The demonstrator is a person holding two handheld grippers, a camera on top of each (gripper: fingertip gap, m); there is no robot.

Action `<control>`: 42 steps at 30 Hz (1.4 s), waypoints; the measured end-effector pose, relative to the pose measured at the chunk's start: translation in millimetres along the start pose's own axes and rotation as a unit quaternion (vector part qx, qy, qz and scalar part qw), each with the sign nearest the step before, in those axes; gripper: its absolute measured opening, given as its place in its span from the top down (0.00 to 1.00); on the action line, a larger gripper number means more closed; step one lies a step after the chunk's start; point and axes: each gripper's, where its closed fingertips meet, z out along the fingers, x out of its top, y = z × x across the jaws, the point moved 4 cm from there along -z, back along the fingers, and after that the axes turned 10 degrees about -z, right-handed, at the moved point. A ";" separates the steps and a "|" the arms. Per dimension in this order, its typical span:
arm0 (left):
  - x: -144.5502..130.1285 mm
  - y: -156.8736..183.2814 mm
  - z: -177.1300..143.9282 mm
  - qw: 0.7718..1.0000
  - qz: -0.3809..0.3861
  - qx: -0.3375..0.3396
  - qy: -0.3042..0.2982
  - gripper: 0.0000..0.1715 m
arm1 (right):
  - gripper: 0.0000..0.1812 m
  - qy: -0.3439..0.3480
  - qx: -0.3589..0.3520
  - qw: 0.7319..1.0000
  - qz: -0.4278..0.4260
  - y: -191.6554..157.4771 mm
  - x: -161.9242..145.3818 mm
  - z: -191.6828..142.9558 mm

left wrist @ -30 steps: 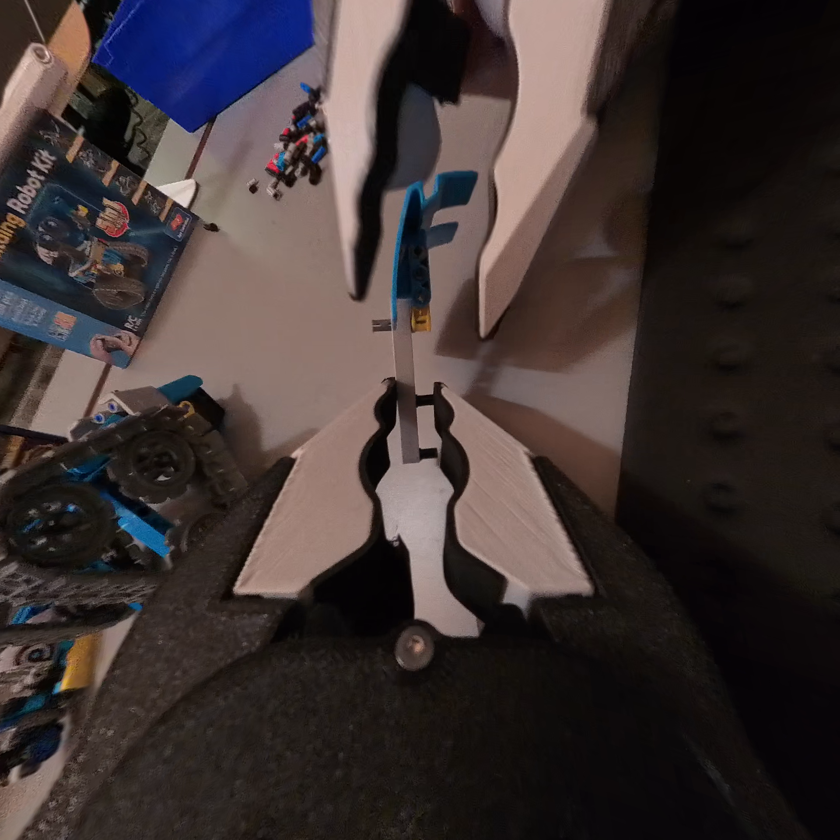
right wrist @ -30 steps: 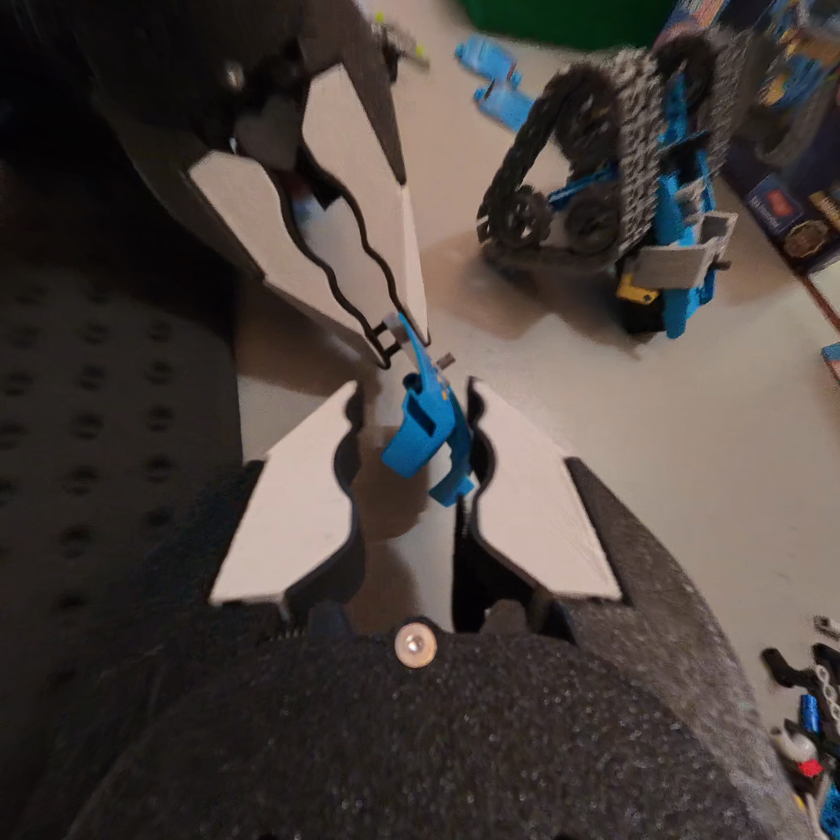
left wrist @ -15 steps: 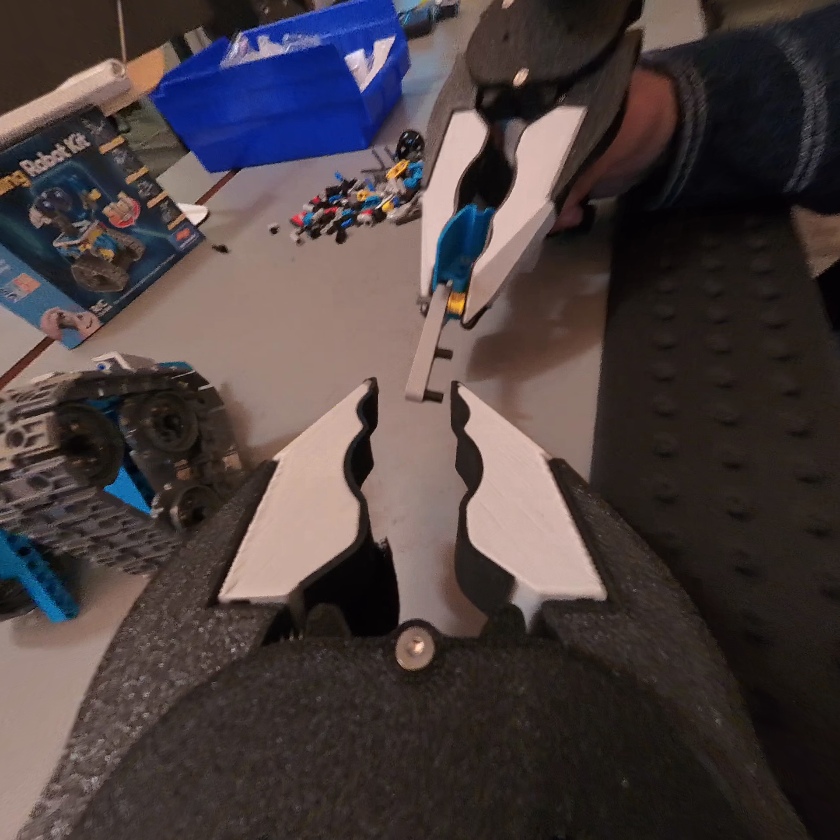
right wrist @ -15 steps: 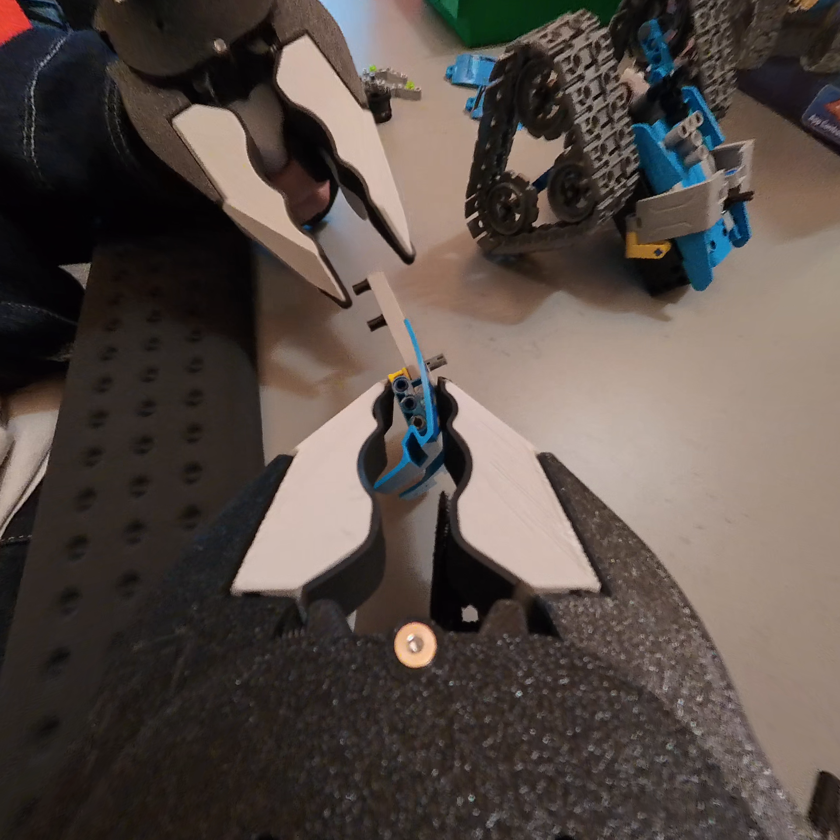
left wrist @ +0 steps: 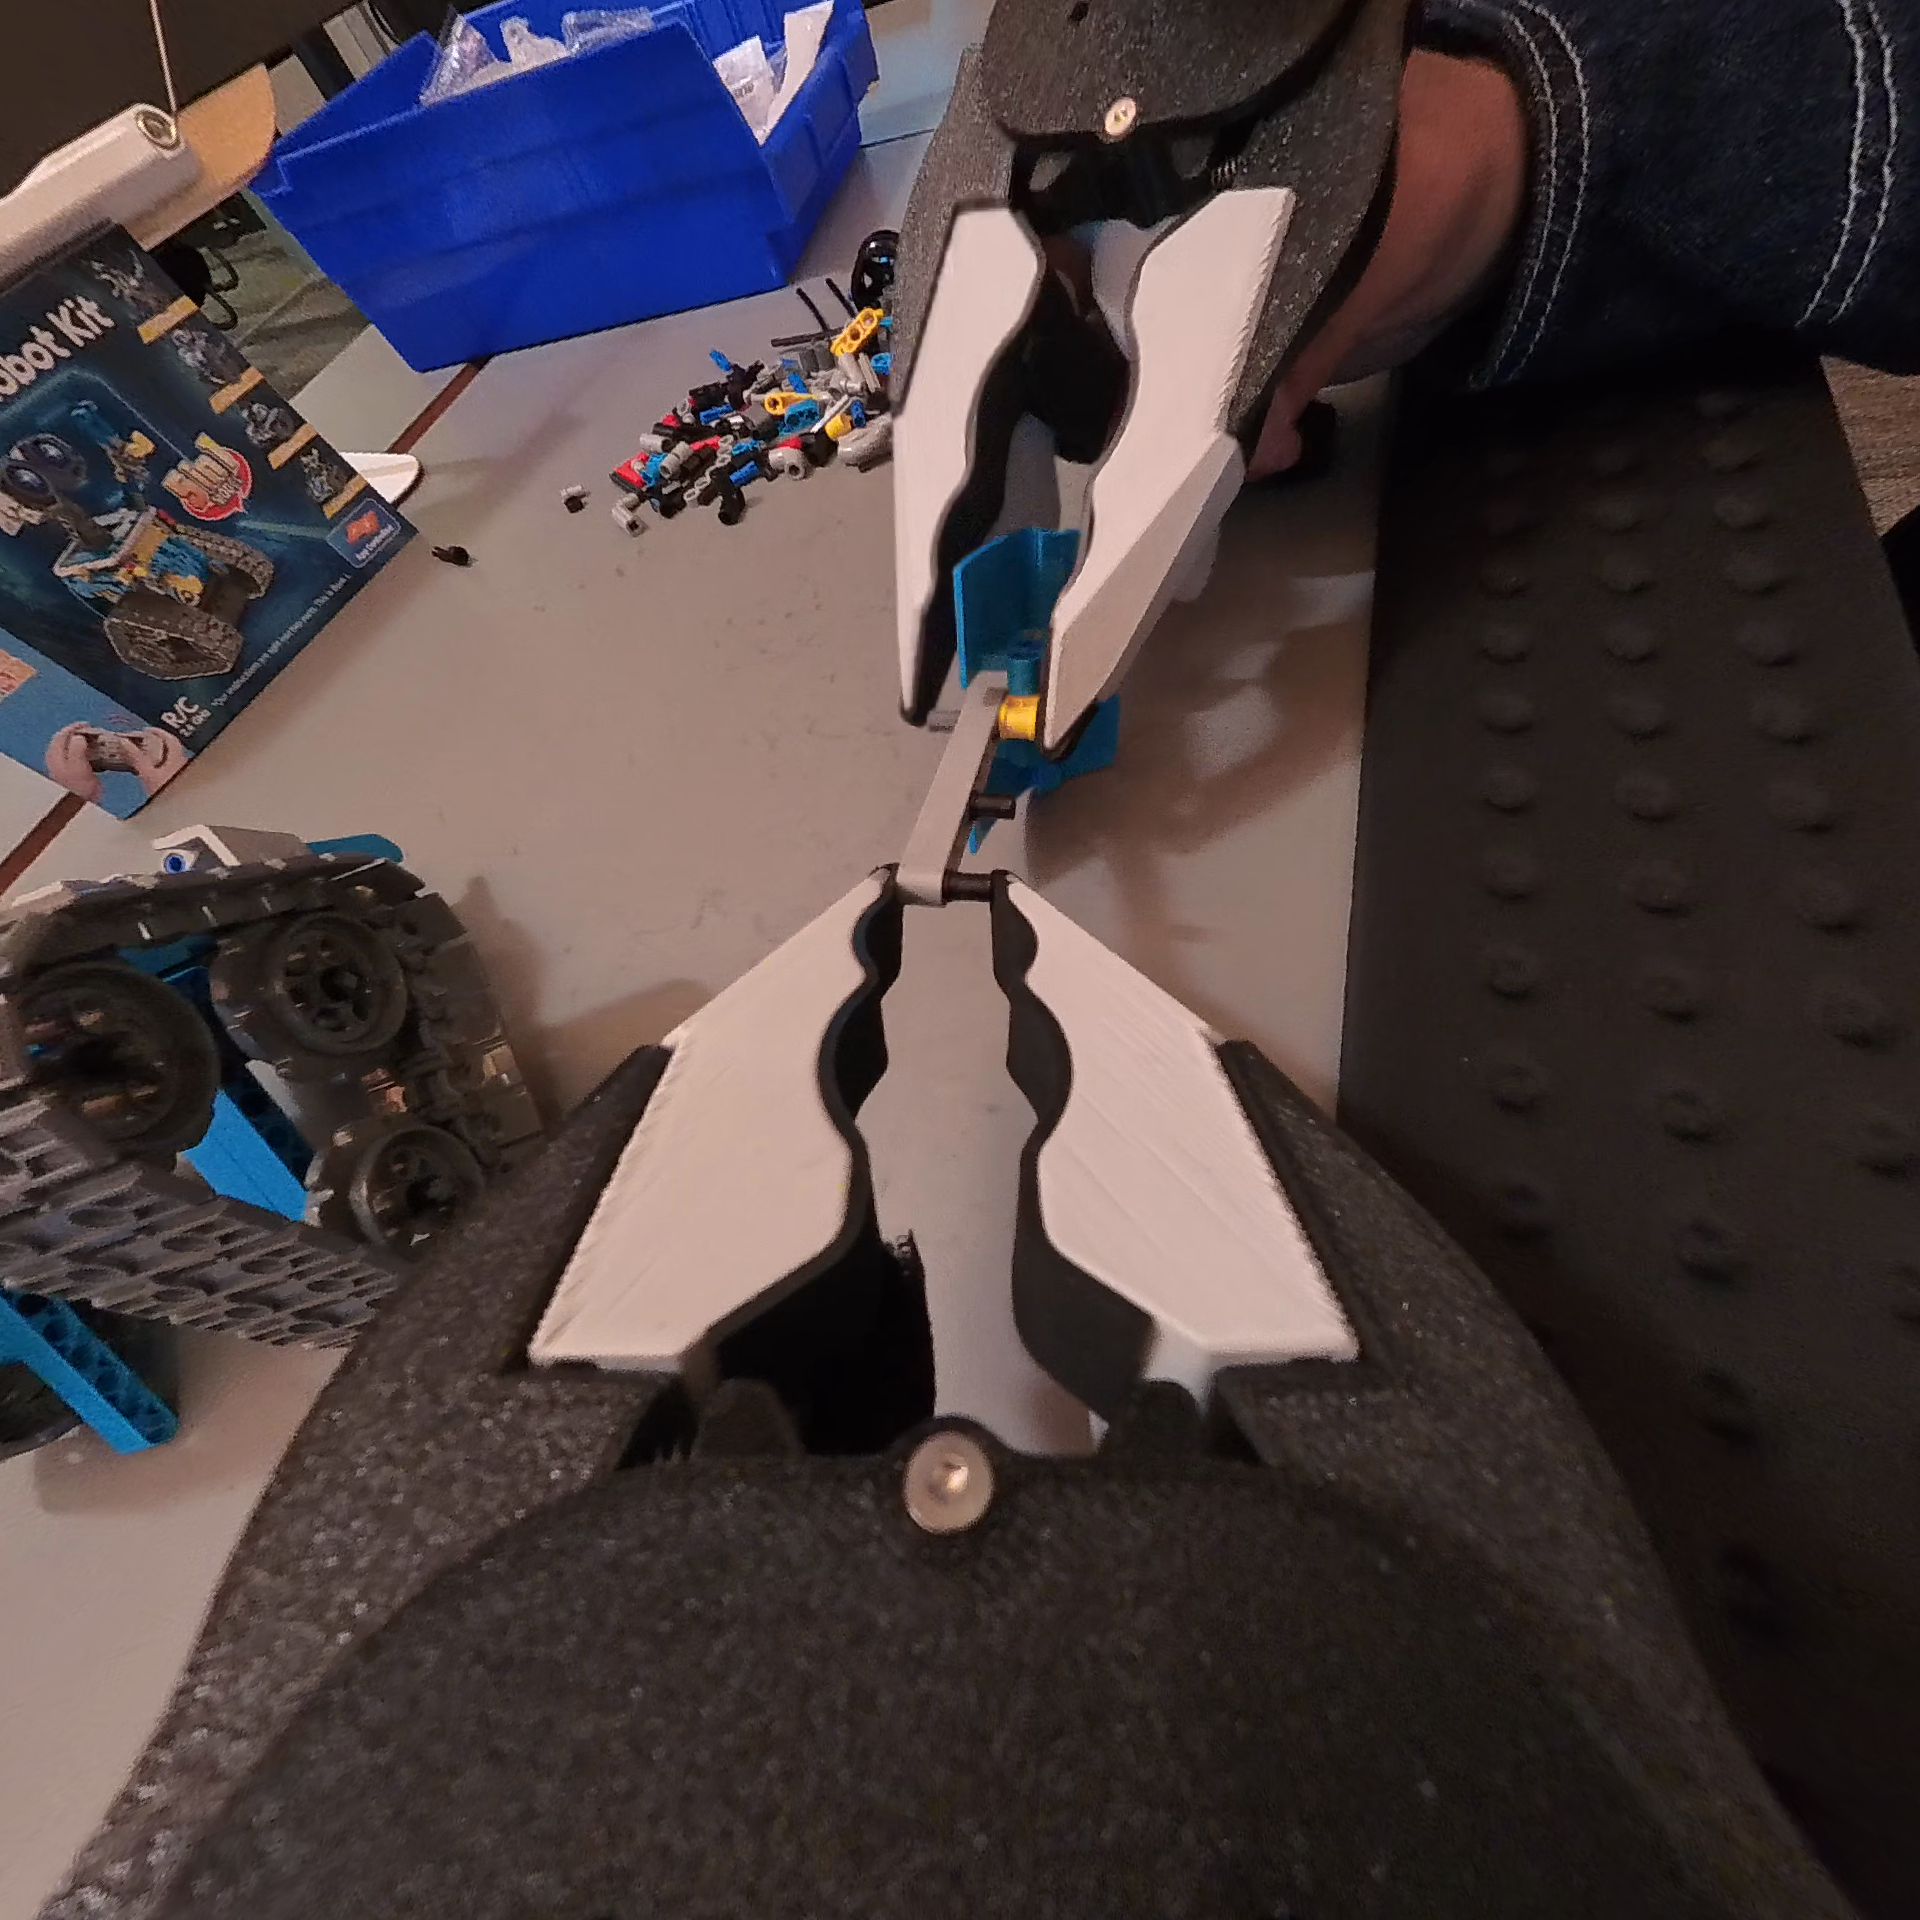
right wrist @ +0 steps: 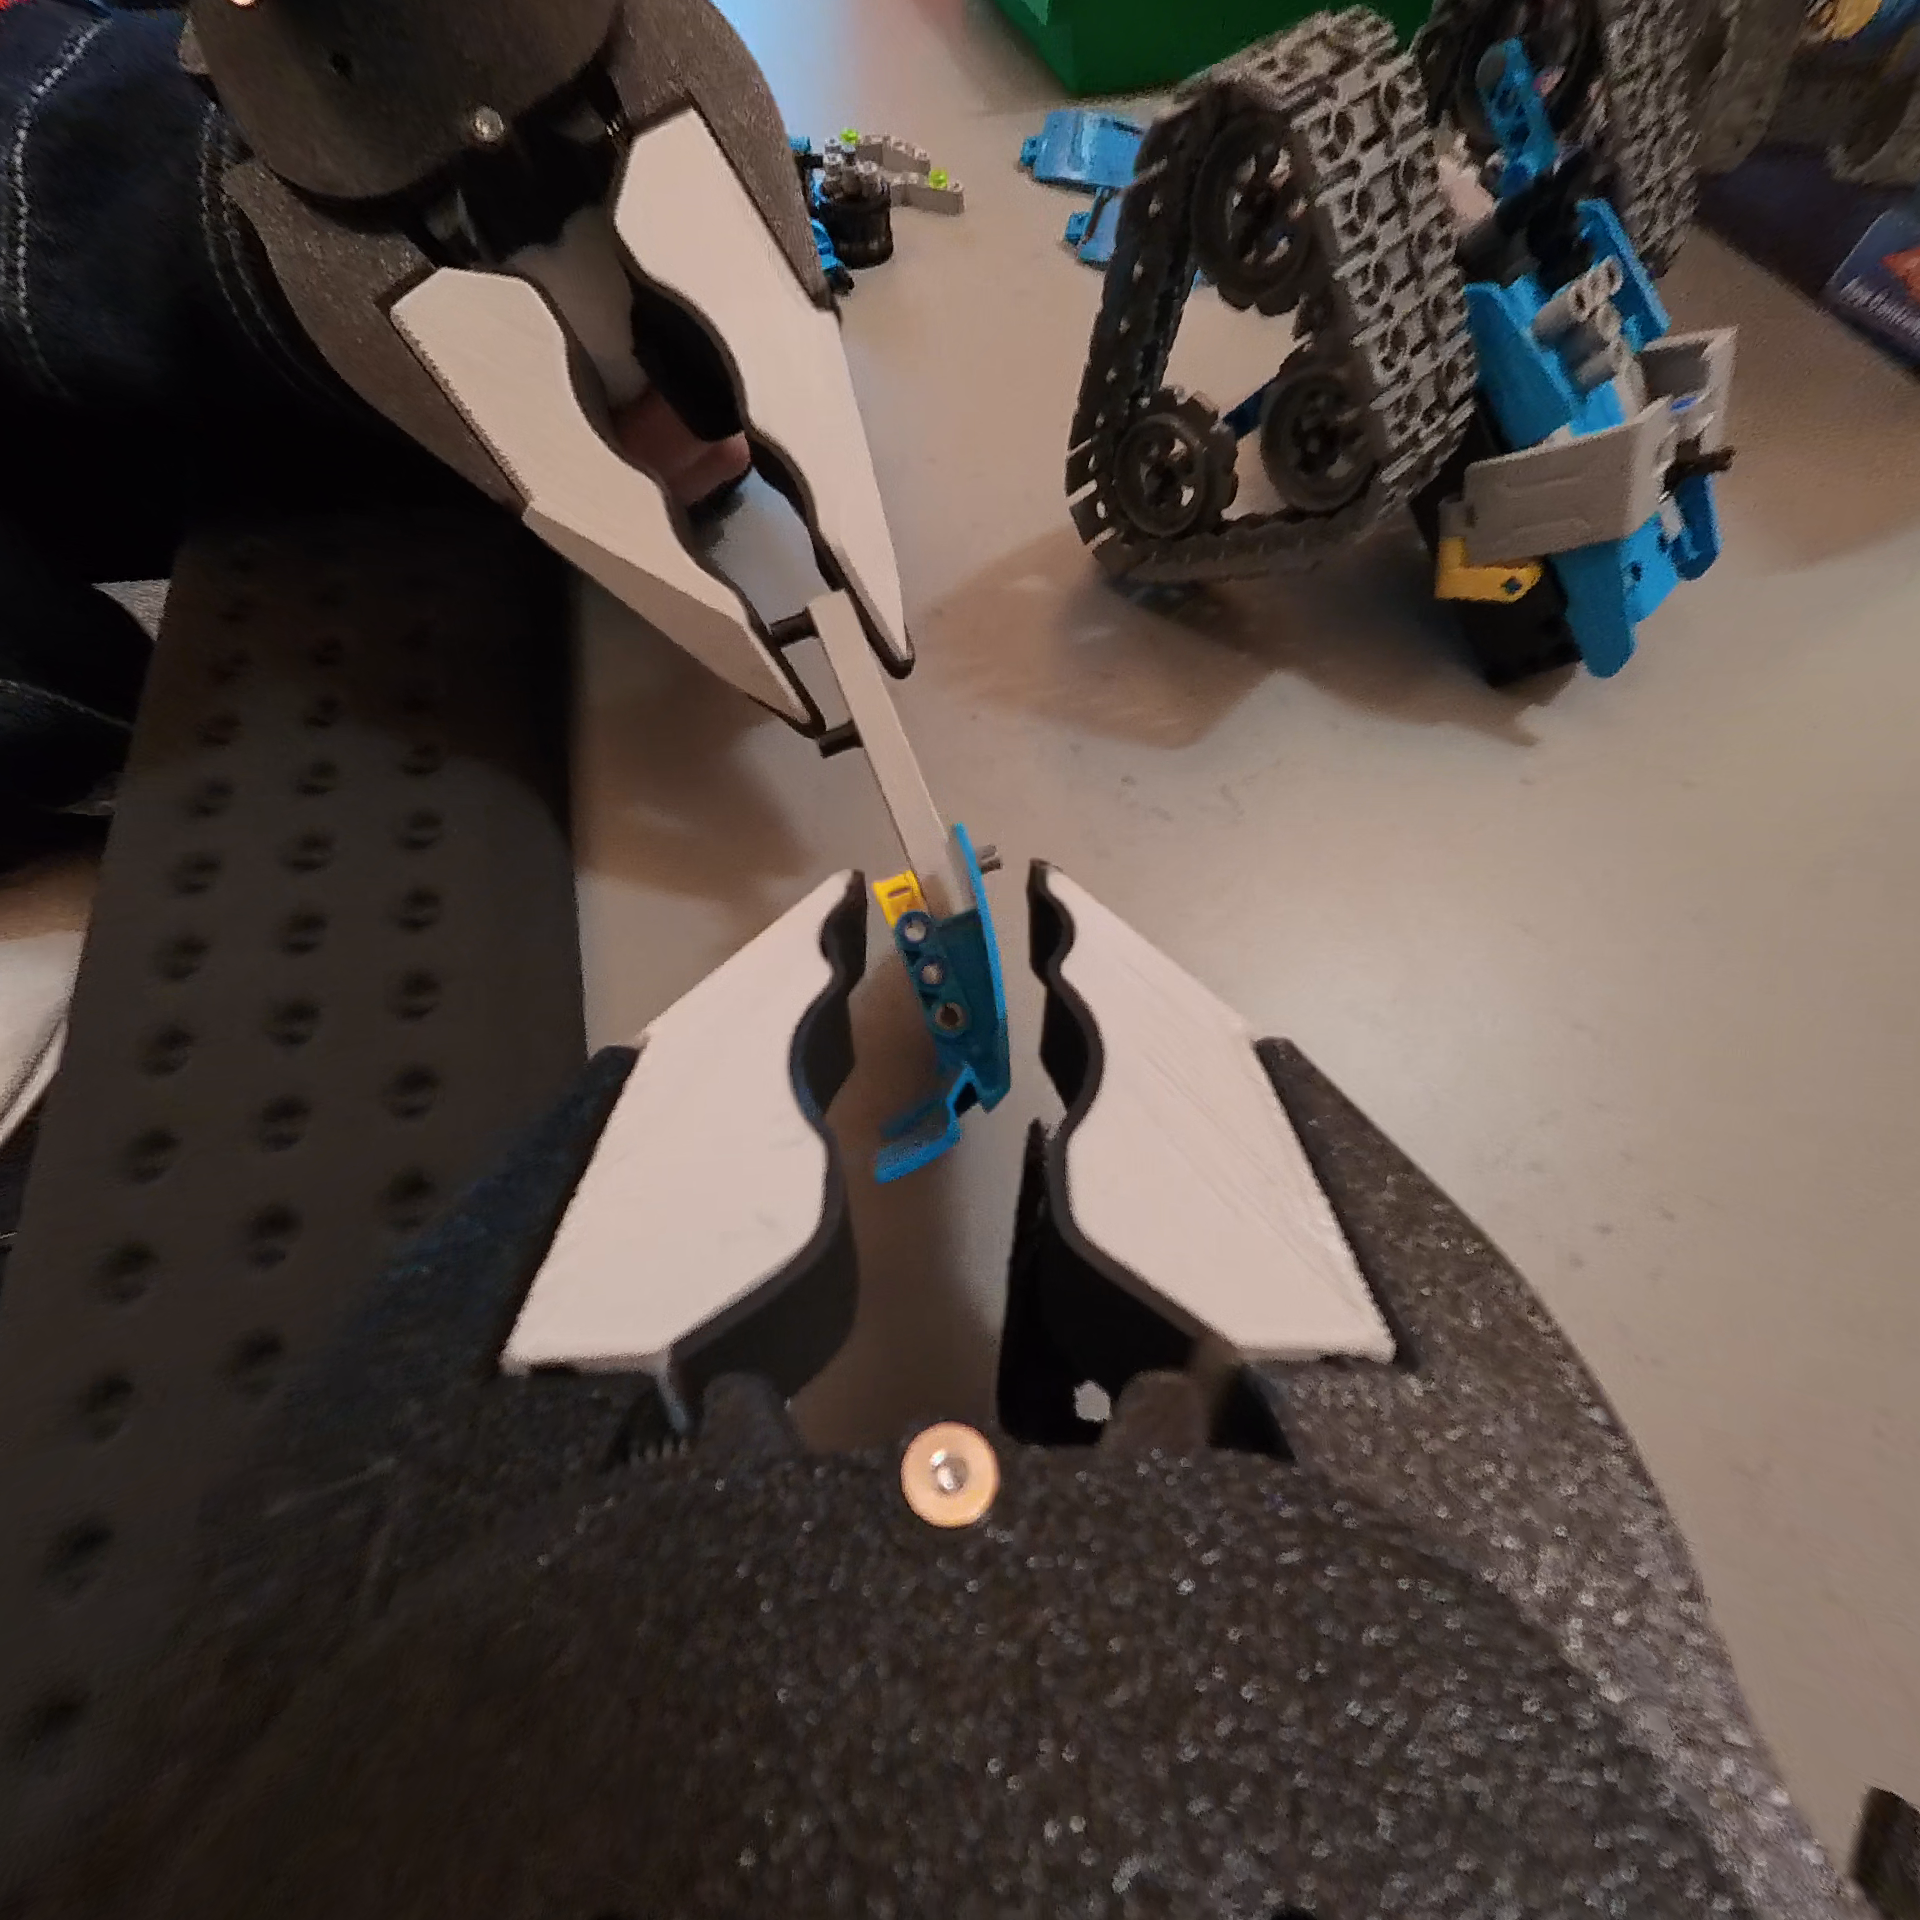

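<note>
A small assembly hangs between my two grippers above the grey table: a grey beam [left wrist: 940, 805] with black pins, joined to a blue panel piece [right wrist: 961, 997] with a yellow connector. My left gripper [left wrist: 943, 883] is shut on the near end of the grey beam; it also shows in the right wrist view [right wrist: 847, 691]. My right gripper [right wrist: 945, 883] is open, its fingers on either side of the blue piece with small gaps; it also shows in the left wrist view [left wrist: 987, 722].
A tracked toy vehicle [left wrist: 239, 1060] stands on the table [right wrist: 1455, 1039], also seen in the right wrist view [right wrist: 1351, 343]. A blue bin [left wrist: 582, 177], a kit box [left wrist: 135, 499] and a pile of small parts [left wrist: 748, 426] lie beyond. A black studded mat [left wrist: 1621, 935] borders the table. Across from one pair of fingers to the other is roughly 4 cm.
My left gripper, open half a second ago, has closed on the grey beam's end. My right gripper, then shut on the blue piece, has opened around it.
</note>
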 end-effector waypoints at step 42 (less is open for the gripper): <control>-35.9 -5.6 11.2 0.991 -0.019 0.014 -0.134 0.96 | 0.87 0.042 -0.125 0.984 -0.116 -12.6 23.4 -13.7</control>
